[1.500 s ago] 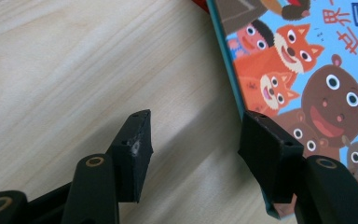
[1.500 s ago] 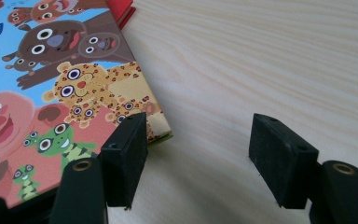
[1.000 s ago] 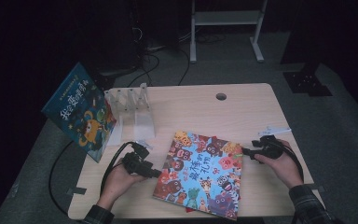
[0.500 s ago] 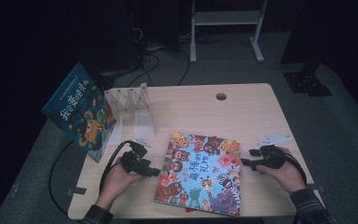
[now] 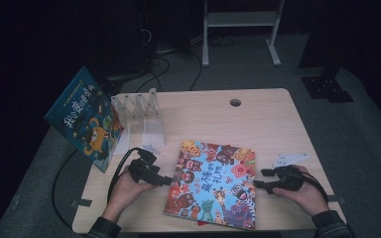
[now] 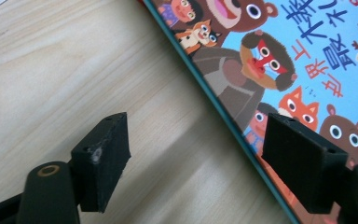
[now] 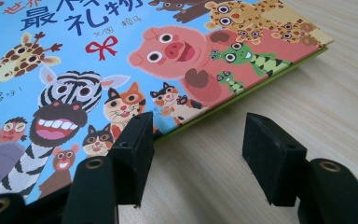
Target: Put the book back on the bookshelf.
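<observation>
High view: the animal book (image 5: 211,186) lies flat on the surface (image 5: 258,119), between the left gripper (image 5: 164,181) and right gripper (image 5: 259,179). Left gripper view: fingers (image 6: 103,158) wide, just opening, holding nothing. Right gripper view: fingers (image 7: 133,154) apart, closing a little at the book's edge, empty. The lift looks not yet begun.

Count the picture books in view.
2: the animal-cover picture book lies flat on the table between the grippers; the blue picture book leans at the table's left edge.

Pale wood table (image 5: 258,119): animal picture book (image 5: 213,183) flat; white rack (image 5: 141,116) back-left.
</observation>
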`<state>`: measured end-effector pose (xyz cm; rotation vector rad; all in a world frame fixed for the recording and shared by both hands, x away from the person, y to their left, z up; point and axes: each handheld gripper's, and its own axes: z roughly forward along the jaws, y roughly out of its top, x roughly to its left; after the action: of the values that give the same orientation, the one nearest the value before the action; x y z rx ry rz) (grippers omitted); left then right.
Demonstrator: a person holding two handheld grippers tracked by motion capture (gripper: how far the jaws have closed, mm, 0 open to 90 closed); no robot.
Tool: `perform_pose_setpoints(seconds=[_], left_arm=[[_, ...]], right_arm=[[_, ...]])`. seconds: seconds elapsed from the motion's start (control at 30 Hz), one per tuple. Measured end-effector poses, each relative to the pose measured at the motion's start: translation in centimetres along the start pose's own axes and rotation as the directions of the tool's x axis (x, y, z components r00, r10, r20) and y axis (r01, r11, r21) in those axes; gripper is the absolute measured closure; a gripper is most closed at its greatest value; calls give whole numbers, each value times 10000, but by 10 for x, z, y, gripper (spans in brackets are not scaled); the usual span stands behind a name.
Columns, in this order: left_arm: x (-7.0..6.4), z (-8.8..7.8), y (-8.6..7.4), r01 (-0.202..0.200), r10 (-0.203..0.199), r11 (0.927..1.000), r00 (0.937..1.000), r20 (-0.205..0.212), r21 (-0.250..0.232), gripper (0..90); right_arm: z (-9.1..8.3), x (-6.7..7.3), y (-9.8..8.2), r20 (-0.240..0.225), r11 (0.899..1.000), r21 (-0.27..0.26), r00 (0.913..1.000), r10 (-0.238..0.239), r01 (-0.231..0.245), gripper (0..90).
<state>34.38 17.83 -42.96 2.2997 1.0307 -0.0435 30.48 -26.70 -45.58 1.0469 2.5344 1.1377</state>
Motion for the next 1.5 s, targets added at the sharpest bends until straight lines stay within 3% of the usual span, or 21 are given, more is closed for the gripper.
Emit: perform_pose_setpoints(seconds=[0.27,0.67,0.8,1.0,1.33,1.5], left_arm=[[2,2,2,2,-1,10000,9998,176,-73,180],[21,7,12,145,-137,9997,9991,401,-203,79],[27,6,19,72,-50,9988,9990,454,-490,77],[35,12,26,43,-26,9989,9993,375,-457,74],[41,24,30,7,-2,9999,9990,454,-101,74],[43,28,31,7,-4,10000,9985,553,-51,74]], right_arm=[[11,8,8,-406,9997,-53,9989,-254,252,420],[28,22,23,-867,9970,44,9933,-767,773,392],[30,24,26,-940,9951,42,9907,-980,989,375],[29,27,26,-856,9929,-13,9892,-1188,1191,389],[34,30,27,-1238,9896,-59,9819,-1431,1435,379],[34,30,27,-1210,9885,-69,9812,-1505,1508,380]])
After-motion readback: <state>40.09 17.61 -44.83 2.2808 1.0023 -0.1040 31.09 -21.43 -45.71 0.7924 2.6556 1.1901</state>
